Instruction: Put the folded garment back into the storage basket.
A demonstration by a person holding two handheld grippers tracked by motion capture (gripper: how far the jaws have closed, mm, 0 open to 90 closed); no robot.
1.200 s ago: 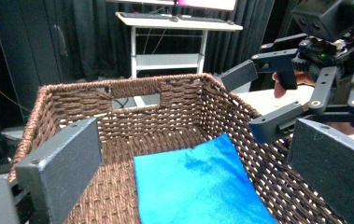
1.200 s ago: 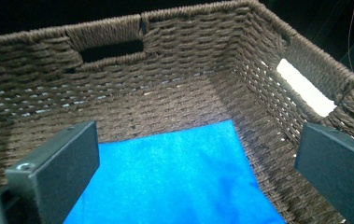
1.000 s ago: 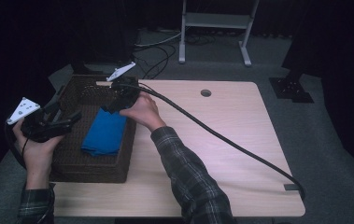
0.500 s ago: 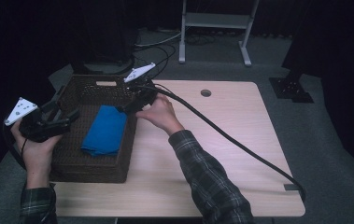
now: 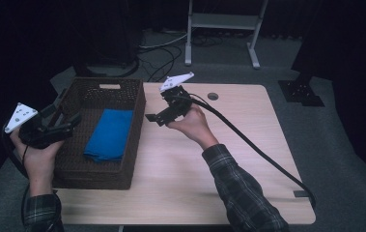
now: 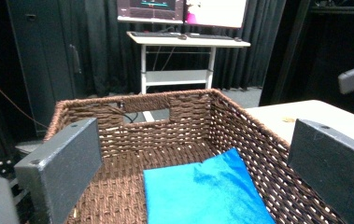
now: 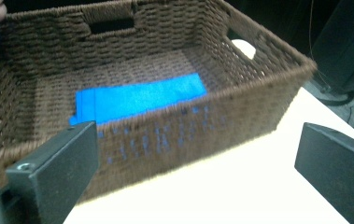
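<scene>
A folded blue cloth (image 5: 109, 134) (image 6: 205, 193) (image 7: 139, 99) lies flat on the floor of a brown wicker basket (image 5: 137, 99) (image 6: 258, 135) (image 7: 258, 88) at the left of the table. My left gripper (image 5: 67, 123) (image 6: 202, 172) hovers at the basket's left rim, open and empty, looking into the basket over the cloth. My right gripper (image 5: 159, 117) (image 7: 198, 172) is held above the tabletop just right of the basket, open and empty, facing the basket's side wall.
The light wooden table (image 5: 219, 159) has a round cable hole (image 5: 213, 96) near its far edge. A thick black cable (image 5: 262, 150) trails from the right gripper across the table. A desk with screens (image 6: 184, 39) stands behind the basket.
My right gripper has drawn back out of the basket to the right, over the tabletop, leaving the blue cloth inside. The left gripper has barely moved.
</scene>
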